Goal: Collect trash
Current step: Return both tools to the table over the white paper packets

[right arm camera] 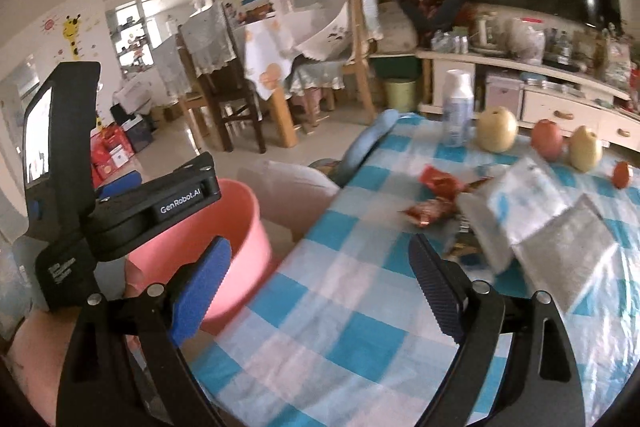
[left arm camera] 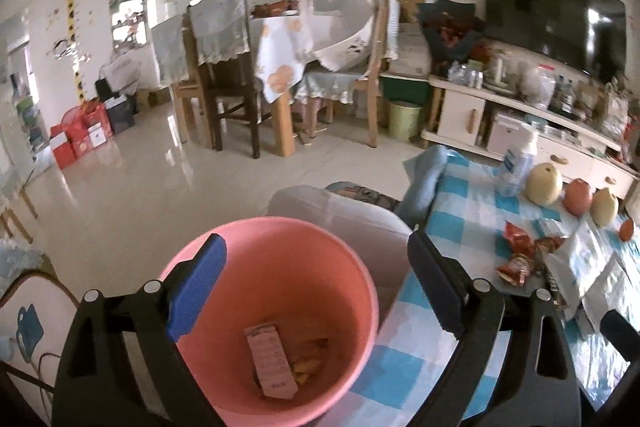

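A pink bin point(left arm camera: 224, 259) stands on the floor at the table's left edge; a pink carton point(left arm camera: 272, 363) and orange scraps lie in it. My left gripper point(left arm camera: 316, 287) hangs open and empty right above the bin. In the right wrist view the bin point(right arm camera: 240, 227) is at the left, partly hidden by the left gripper's body. My right gripper point(right arm camera: 320, 287) is open and empty above the blue-checked tablecloth point(right arm camera: 320, 327). Red crumpled wrappers point(right arm camera: 436, 195) lie on the cloth ahead of it, also in the left wrist view point(left arm camera: 520, 255). Silvery-white plastic bags point(right arm camera: 552, 219) lie to their right.
A white bottle point(right arm camera: 458, 107), two yellow pears point(right arm camera: 496, 129), a red apple point(right arm camera: 546, 139) and a small red fruit point(right arm camera: 622, 175) stand along the table's far edge. A grey cushion point(left arm camera: 340, 211) sits behind the bin. Dining chairs, a green bin point(left arm camera: 404, 119) and a TV cabinet lie beyond.
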The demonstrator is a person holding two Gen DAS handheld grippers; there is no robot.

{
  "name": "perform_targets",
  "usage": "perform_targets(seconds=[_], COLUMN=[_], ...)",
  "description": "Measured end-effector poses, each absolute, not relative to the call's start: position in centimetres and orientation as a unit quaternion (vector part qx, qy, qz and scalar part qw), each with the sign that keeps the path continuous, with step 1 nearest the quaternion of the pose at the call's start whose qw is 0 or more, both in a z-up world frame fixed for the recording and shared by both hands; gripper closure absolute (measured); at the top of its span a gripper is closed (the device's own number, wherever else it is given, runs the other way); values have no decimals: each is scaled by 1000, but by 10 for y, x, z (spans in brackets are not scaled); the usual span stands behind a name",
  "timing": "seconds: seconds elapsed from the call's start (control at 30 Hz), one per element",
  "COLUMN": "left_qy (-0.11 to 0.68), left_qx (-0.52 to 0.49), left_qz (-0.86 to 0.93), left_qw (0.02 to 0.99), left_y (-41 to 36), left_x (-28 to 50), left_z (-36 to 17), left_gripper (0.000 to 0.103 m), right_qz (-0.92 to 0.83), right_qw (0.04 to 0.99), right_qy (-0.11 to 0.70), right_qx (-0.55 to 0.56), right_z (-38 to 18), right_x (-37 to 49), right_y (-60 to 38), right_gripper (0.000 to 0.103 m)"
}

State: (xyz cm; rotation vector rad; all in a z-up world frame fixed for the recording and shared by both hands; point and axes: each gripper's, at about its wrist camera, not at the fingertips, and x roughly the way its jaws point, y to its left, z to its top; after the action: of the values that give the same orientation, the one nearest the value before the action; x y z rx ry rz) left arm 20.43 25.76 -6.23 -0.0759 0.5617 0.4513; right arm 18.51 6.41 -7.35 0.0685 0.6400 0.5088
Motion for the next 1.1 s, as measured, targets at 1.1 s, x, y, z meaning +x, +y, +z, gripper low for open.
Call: perform_targets(seconds=[1.1], left_qy=[260], left_qx=[49], left_qz=[166], left_qw=[950], left_y=[141], left_x=[233], left_z=[-65], left_gripper=[10], right_qz=[167], right_qw=[920], right_qy=[339], right_qx=[101], right_z=[-90], right_x=[200], right_y=[-72], right_gripper=[12])
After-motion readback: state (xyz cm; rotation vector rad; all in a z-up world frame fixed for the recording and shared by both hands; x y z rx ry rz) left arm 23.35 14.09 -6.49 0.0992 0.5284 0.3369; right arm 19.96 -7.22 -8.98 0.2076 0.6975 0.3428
